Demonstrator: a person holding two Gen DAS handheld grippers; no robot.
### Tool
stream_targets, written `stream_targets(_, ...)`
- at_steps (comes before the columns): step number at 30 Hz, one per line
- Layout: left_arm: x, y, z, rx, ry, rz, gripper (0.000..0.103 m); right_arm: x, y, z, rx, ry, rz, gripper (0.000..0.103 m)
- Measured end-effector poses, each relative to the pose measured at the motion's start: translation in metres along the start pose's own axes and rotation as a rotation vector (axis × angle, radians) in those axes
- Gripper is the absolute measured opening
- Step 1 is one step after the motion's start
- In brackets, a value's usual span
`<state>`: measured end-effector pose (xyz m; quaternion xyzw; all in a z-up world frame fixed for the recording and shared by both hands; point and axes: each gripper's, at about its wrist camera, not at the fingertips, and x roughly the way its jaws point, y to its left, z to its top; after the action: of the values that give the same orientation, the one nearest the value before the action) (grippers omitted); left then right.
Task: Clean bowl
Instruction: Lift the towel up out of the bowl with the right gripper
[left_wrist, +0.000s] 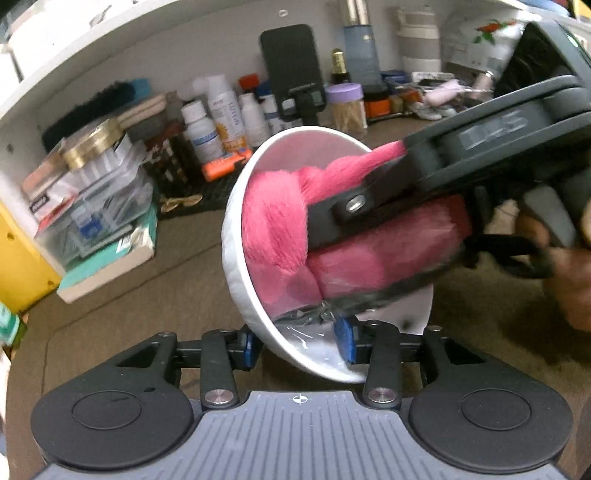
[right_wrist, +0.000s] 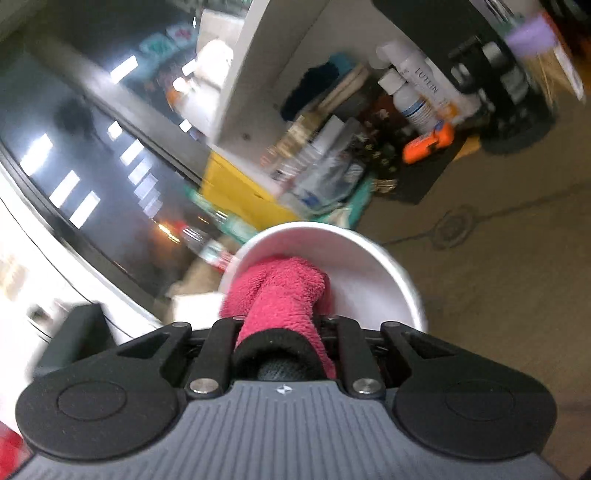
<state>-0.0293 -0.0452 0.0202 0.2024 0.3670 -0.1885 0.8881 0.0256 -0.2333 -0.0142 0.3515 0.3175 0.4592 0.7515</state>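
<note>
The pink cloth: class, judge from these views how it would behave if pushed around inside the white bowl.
The pink cloth looks floppy: it bunches into folds against the bowl. Its fuzzy pile probably grips rather than slides. It likely needs the right hand-held gripper clamping it to transmit any push.

One white bowl (left_wrist: 236, 258), one pink cloth (left_wrist: 273, 221), two tools.
</note>
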Motion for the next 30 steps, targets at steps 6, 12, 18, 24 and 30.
stream_targets(6,0.007,0.001,0.008,-0.005,-0.003,0.024,0.05,-0.055,0.026,0.011,-0.067,-0.197,0.054,0.016)
stream_targets(12,0.017,-0.001,0.01,-0.076,-0.034,0.044,0.068,-0.075,0.058,0.017,-0.421,-0.217,-0.282,0.016)
stream_targets(18,0.018,-0.006,0.014,-0.007,-0.03,0.03,0.068,-0.08,0.037,0.025,-0.445,-0.263,-0.429,0.017)
stream_targets(24,0.016,0.0,0.019,0.101,-0.004,0.047,0.076,-0.059,0.037,0.03,-0.47,-0.138,-0.412,0.017)
stream_targets(30,0.006,0.014,0.003,-0.216,-0.014,0.154,0.087,-0.046,0.059,0.011,-0.57,-0.015,-0.385,0.017)
